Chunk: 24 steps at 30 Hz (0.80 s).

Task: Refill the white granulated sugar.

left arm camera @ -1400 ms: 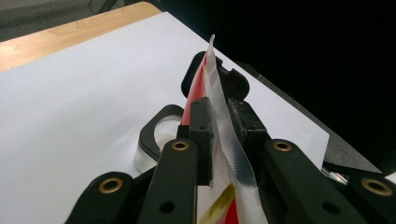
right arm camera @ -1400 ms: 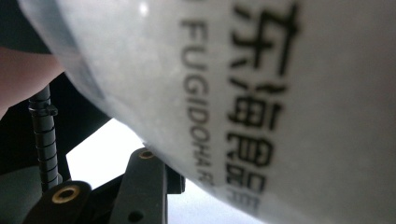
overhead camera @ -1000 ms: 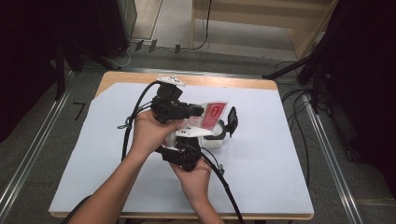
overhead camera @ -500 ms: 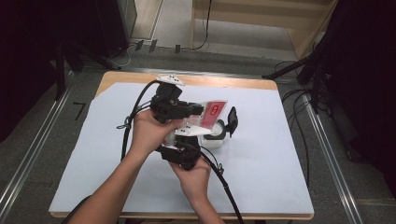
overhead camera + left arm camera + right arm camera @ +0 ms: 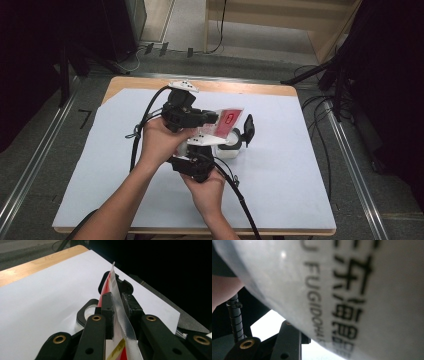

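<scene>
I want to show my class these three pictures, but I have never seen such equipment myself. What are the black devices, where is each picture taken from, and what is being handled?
A person at a table holds a hand-operated two-jaw gripper in each hand; no robot arm is involved. The high view looks down from above the person's side, so both forearms enter from the bottom. The other two pictures come from small cameras riding on the grippers, looking along their black jaws.

A white sheet covers most of the wooden table. The left gripper is shut on the edge of a thin packet, red and white with a clear sealed strip. Below it stands a white container with a black hinged lid flipped open. The right gripper is at that container; its camera sits very close to a white surface with black print, so whether it grips cannot be told.
</scene>
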Available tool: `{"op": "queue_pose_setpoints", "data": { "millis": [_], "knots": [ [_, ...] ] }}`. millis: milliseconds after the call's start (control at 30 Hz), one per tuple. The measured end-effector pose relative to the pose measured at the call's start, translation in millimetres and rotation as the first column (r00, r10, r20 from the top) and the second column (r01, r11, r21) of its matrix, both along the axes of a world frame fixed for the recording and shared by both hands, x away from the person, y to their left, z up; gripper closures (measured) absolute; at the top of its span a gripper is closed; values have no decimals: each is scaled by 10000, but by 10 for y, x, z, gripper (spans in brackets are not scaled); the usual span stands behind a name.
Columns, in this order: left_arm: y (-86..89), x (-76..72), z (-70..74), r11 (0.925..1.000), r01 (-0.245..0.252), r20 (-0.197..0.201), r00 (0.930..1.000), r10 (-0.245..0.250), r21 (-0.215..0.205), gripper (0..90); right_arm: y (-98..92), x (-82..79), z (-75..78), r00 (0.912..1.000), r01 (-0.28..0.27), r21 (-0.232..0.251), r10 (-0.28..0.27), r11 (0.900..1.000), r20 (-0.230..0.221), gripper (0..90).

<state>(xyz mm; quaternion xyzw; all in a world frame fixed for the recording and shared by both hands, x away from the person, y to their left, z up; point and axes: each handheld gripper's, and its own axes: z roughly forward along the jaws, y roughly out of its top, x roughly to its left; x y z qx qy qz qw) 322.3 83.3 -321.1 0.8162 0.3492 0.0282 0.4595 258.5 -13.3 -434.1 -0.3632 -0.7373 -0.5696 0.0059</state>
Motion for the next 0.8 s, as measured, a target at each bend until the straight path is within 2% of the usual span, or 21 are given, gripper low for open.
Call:
{"op": "queue_pose_setpoints", "data": {
  "millis": [500, 633, 733, 800],
  "knots": [
    [-45, 11, -36, 9999, 111, 2, 9999, -111, 56, 810, -35, 14, -31, 10000, 4, -19, -4, 10000, -65, 635],
    [-49, -4, -20, 10000, 67, 122, 9999, -67, 3, 809, -42, 11, -11, 10000, -6, -55, 6, 10000, -80, 635],
    [-62, -14, -12, 9997, -12, 253, 9997, 6, 247, 817, -41, 11, 1, 10000, -54, -38, 54, 10000, -70, 635],
    [-56, -12, -10, 9998, 7, 196, 9998, -11, 213, 820, -37, 10, 2, 9999, -84, -9, 84, 10000, -113, 635]
  ]
}}
